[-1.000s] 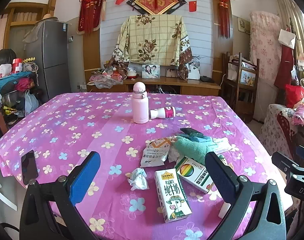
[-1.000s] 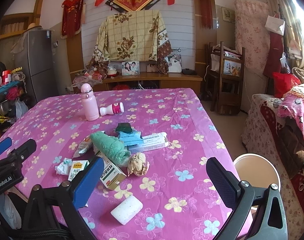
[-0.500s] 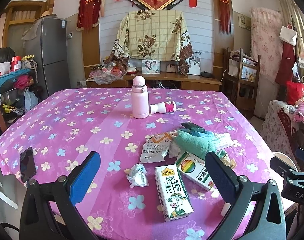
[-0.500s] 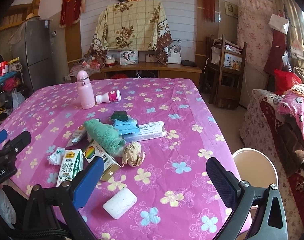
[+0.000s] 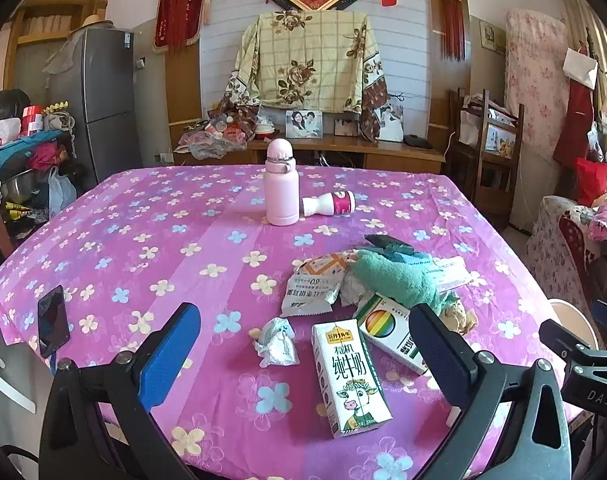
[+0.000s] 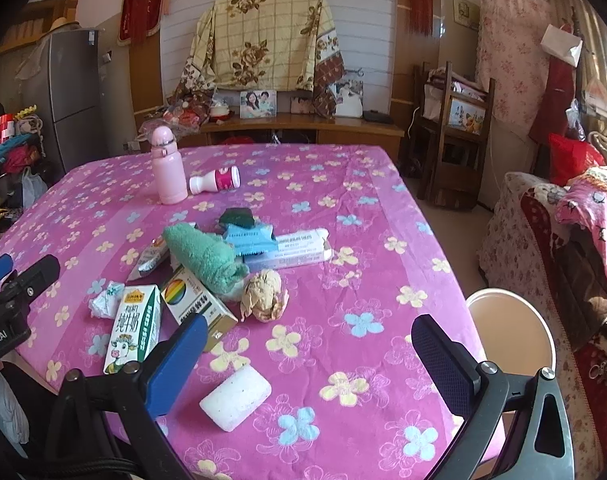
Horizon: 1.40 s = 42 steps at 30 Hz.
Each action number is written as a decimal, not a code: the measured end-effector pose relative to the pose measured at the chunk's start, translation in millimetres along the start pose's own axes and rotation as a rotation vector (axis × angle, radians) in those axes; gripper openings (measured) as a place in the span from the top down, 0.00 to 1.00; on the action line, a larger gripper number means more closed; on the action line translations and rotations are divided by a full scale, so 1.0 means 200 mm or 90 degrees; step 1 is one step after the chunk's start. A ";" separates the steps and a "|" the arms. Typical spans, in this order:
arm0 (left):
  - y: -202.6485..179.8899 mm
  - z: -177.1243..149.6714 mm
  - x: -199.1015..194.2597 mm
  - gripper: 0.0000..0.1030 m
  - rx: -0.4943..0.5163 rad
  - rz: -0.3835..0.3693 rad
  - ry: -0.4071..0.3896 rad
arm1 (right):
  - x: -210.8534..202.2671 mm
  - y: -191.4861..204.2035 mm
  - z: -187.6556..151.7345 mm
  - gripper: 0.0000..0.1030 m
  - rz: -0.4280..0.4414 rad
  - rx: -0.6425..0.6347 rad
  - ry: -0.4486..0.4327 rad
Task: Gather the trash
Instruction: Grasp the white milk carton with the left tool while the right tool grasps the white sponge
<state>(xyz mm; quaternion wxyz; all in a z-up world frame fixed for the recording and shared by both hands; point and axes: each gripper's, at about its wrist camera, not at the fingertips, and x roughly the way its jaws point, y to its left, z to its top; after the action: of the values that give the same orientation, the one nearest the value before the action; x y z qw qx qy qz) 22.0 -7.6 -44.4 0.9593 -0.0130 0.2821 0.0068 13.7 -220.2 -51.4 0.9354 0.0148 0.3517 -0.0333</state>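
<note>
The left claw is seen at the bottom of the frame with both blue-padded fingers spread wide and nothing between them. The surface, covered in a purple flowered cloth, fills the middle of the frame. A milk carton lies flat at lower centre, with a crumpled wrapper just to its left and a rainbow-printed box to its right. A green cloth is draped over the litter right of centre. A pink bottle stands upright at centre, a small bottle lying beside it. A phone rests at the left edge. Part of the right claw is visible at the lower right.
</note>
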 end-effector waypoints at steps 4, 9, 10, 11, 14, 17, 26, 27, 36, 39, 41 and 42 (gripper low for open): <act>0.00 -0.02 0.04 0.00 0.007 -0.002 0.021 | 0.07 0.01 -0.03 0.00 0.015 -0.008 0.051; 0.05 -0.08 0.14 0.00 0.014 -0.023 0.081 | 0.18 -0.02 -0.12 0.00 0.084 0.038 0.123; 0.06 -0.09 0.16 0.00 0.018 -0.028 0.099 | 0.20 -0.03 -0.14 0.00 0.090 0.047 0.136; 0.07 -0.10 0.18 0.00 0.020 -0.032 0.112 | 0.22 -0.03 -0.15 0.00 0.094 0.057 0.151; 0.07 -0.13 0.25 0.00 0.038 -0.042 0.155 | 0.29 -0.04 -0.20 0.00 0.124 0.082 0.189; 0.05 -0.14 0.29 0.00 0.045 -0.060 0.185 | 0.33 -0.02 -0.23 0.00 0.146 0.094 0.204; -0.04 -0.14 0.44 0.00 0.042 -0.081 0.255 | 0.45 0.06 -0.26 0.47 0.193 0.100 0.234; -0.05 -0.14 0.45 0.00 0.042 -0.083 0.261 | 0.46 0.06 -0.27 0.56 0.207 0.107 0.240; -0.12 -0.20 0.64 0.39 0.048 -0.090 0.344 | 0.38 -0.05 -0.23 0.60 0.226 0.111 0.197; -0.14 -0.20 0.62 0.40 0.070 -0.085 0.340 | 0.35 -0.11 -0.20 0.60 0.232 0.119 0.180; -0.14 -0.18 0.57 0.40 0.071 -0.105 0.336 | 0.33 -0.14 -0.18 0.60 0.230 0.120 0.169; -0.14 -0.16 0.54 0.40 0.071 -0.122 0.337 | 0.32 -0.16 -0.17 0.60 0.227 0.121 0.163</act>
<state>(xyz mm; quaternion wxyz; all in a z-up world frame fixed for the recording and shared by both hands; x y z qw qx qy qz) 96.1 -36.4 -129.5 0.8478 0.0116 0.5200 -0.1028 36.3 -253.4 -119.1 0.8685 0.1687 0.4548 0.1020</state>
